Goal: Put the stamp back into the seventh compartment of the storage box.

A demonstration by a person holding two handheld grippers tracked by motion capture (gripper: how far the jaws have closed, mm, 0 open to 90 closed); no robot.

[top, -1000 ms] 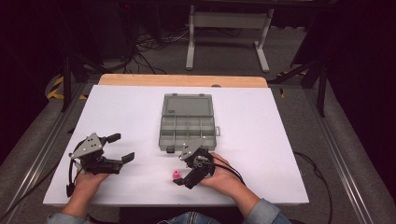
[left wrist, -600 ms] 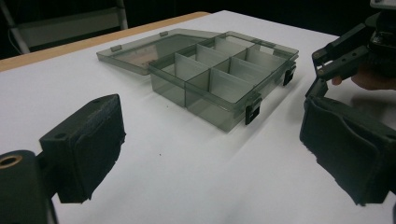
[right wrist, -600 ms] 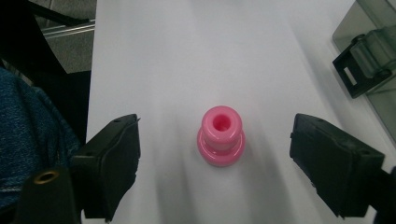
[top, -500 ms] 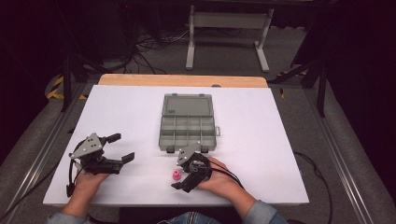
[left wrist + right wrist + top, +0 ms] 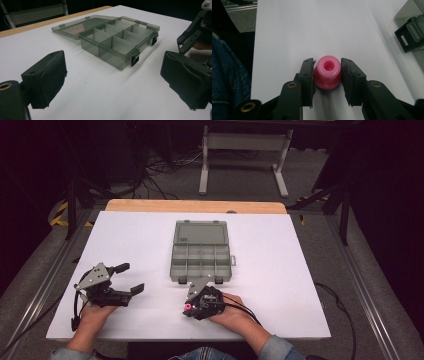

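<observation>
My white worktop has a bare wooden strip along its far edge. Beyond it, the grey floor carries tangled cables and a pale metal stand. The room behind lies dark.

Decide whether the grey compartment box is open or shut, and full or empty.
Open and empty: the compartment box has its lid lying flat behind it, and the visible compartments are bare.

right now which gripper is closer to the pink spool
Right. The right gripper has its jaws on either side of the pink spool; the left gripper sits well off to its left, jaws open.
</observation>
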